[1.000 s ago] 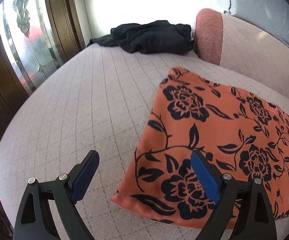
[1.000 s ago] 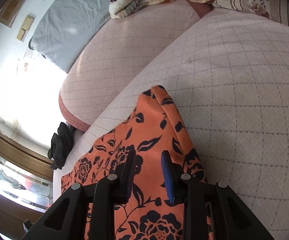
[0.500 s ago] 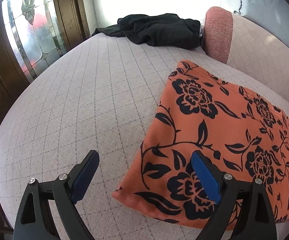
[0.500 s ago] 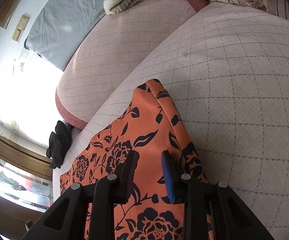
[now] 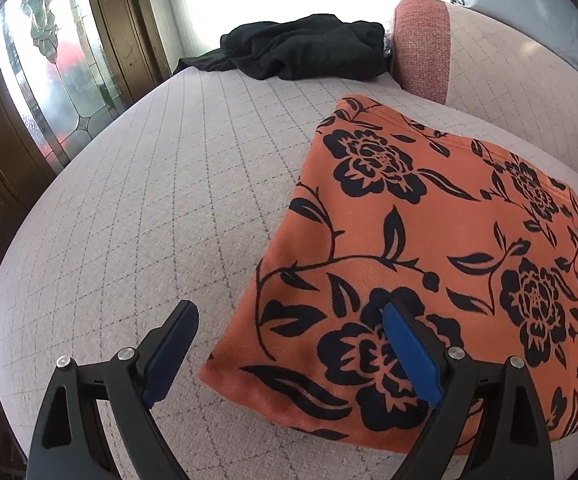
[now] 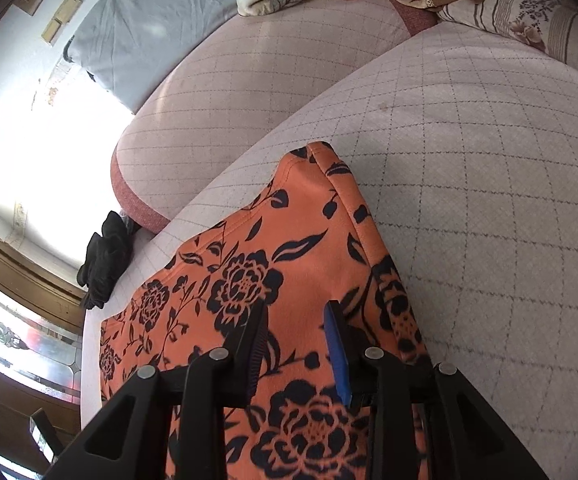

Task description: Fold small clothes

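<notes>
My left gripper (image 5: pixel 285 344) gapes wide, straddling the lower-left corner of the orange floral garment (image 5: pixel 429 240), folded flat mid-frame on the quilted sofa seat (image 5: pixel 169 200). My right gripper (image 6: pixel 295 340) is opening, empty, presumably for the next fold.

Right gripper (image 6: pixel 295 320), black with blue pads, jaws opening over folded orange garment with black floral print (image 6: pixel 289 264); nothing pinched. Garment lies on pale pink quilted cushion (image 6: pixel 489 160).

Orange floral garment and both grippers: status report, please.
Left gripper open over orange floral garment's near corner. Right gripper jaws opening above it, nothing clamped. Garment flat on sofa seat. Black clothing far off, clear.
</notes>
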The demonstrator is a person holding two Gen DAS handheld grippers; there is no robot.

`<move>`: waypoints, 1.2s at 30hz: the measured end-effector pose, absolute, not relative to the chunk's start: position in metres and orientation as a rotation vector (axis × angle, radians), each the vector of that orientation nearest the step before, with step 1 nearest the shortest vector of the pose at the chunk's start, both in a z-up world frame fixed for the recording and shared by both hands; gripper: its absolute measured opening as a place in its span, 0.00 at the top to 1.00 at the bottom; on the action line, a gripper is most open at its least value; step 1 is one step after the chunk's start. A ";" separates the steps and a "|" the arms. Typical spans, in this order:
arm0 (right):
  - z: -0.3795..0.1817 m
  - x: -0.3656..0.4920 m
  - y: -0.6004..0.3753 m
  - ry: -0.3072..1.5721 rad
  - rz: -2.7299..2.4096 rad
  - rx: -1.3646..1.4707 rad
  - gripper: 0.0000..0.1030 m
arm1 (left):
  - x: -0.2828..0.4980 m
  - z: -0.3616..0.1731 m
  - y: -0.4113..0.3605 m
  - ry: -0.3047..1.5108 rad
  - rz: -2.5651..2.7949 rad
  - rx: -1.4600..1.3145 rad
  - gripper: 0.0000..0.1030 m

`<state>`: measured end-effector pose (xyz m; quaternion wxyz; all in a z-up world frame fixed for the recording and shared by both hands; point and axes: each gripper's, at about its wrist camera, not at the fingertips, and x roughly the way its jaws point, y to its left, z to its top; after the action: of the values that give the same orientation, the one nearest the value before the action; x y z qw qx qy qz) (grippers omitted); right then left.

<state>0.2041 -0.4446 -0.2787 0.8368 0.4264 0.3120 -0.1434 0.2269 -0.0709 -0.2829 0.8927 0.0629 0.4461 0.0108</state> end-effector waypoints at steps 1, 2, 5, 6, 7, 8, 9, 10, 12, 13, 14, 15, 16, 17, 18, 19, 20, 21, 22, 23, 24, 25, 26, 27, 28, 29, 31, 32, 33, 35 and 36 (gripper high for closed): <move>-0.276 0.197 -0.439 0.670 -0.292 0.908 0.68 | 0.219 -0.283 -0.072 0.917 0.019 0.137 0.09; -0.273 0.191 -0.434 0.683 -0.283 0.910 0.68 | 0.210 -0.281 -0.071 0.912 0.009 0.131 0.09; -0.263 0.167 -0.416 0.698 -0.247 0.890 0.67 | 0.182 -0.277 -0.065 0.935 -0.008 0.105 0.09; -0.261 0.157 -0.409 0.699 -0.237 0.889 0.67 | 0.172 -0.277 -0.065 0.940 -0.018 0.102 0.09; -0.259 0.147 -0.403 0.697 -0.217 0.895 0.65 | 0.162 -0.277 -0.064 0.944 -0.026 0.111 0.09; -0.256 0.136 -0.397 0.690 -0.188 0.907 0.51 | 0.151 -0.276 -0.064 0.948 -0.029 0.127 0.09; -0.255 0.125 -0.392 0.676 -0.170 0.921 0.30 | 0.140 -0.276 -0.064 0.950 -0.033 0.134 0.09; -0.252 0.113 -0.388 0.654 -0.162 0.930 0.27 | 0.129 -0.274 -0.063 0.955 -0.051 0.133 0.09; -0.248 0.095 -0.380 0.639 -0.153 0.927 0.27 | 0.110 -0.271 -0.062 0.961 -0.100 0.134 0.09; -0.248 0.087 -0.378 0.642 -0.151 0.926 0.27 | 0.101 -0.268 -0.062 0.961 -0.112 0.139 0.09; -0.250 0.080 -0.377 0.648 -0.157 0.931 0.27 | 0.092 -0.265 -0.062 0.961 -0.127 0.142 0.09; -0.252 0.073 -0.378 0.656 -0.167 0.945 0.27 | 0.084 -0.262 -0.061 0.963 -0.146 0.142 0.09; -0.255 0.066 -0.379 0.660 -0.177 0.962 0.27 | 0.076 -0.258 -0.060 0.964 -0.164 0.141 0.09; -0.257 0.060 -0.380 0.663 -0.186 0.976 0.27 | 0.068 -0.254 -0.058 0.961 -0.178 0.138 0.09; -0.258 0.055 -0.380 0.667 -0.195 0.985 0.27 | 0.061 -0.249 -0.056 0.958 -0.188 0.133 0.09; -0.258 0.050 -0.380 0.666 -0.202 0.992 0.27 | 0.056 -0.243 -0.055 0.953 -0.200 0.126 0.09; -0.258 0.045 -0.381 0.659 -0.200 1.002 0.27 | 0.050 -0.237 -0.053 0.946 -0.210 0.120 0.09; -0.256 0.040 -0.380 0.648 -0.194 1.016 0.27 | 0.047 -0.231 -0.052 0.936 -0.214 0.118 0.09; -0.252 0.036 -0.380 0.633 -0.189 1.026 0.27 | 0.043 -0.223 -0.050 0.923 -0.216 0.115 0.09; -0.248 0.033 -0.380 0.618 -0.187 1.035 0.27 | 0.040 -0.215 -0.049 0.907 -0.219 0.109 0.09; -0.243 0.030 -0.380 0.601 -0.181 1.043 0.27 | 0.038 -0.208 -0.047 0.891 -0.220 0.103 0.09; -0.239 0.028 -0.379 0.583 -0.167 1.050 0.27 | 0.036 -0.200 -0.046 0.875 -0.220 0.096 0.09; -0.235 0.026 -0.378 0.568 -0.155 1.047 0.27 | 0.037 -0.194 -0.046 0.862 -0.222 0.088 0.09; -0.232 0.025 -0.375 0.555 -0.150 1.031 0.27 | 0.036 -0.188 -0.045 0.851 -0.226 0.078 0.09; -0.231 0.025 -0.373 0.546 -0.150 1.008 0.27 | 0.036 -0.184 -0.045 0.840 -0.231 0.066 0.09; -0.231 0.026 -0.370 0.541 -0.153 0.976 0.27 | 0.038 -0.182 -0.045 0.833 -0.239 0.056 0.09; -0.239 0.029 -0.366 0.553 -0.171 0.924 0.27 | 0.041 -0.185 -0.048 0.839 -0.257 0.049 0.09; -0.246 0.032 -0.367 0.567 -0.175 0.924 0.27 | 0.043 -0.189 -0.049 0.846 -0.263 0.052 0.09; -0.254 0.037 -0.368 0.590 -0.176 0.947 0.27 | 0.046 -0.194 -0.051 0.851 -0.264 0.056 0.09; -0.264 0.047 -0.374 0.619 -0.155 1.018 0.27 | 0.055 -0.205 -0.052 0.871 -0.255 0.054 0.09; -0.265 0.048 -0.375 0.613 -0.153 1.024 0.27 | 0.061 -0.211 -0.051 0.888 -0.254 0.042 0.09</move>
<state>0.0482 -0.3749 -0.2651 0.8245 0.4816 0.2883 -0.0719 0.0607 -0.0514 -0.2106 0.8949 0.0202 0.4285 -0.1227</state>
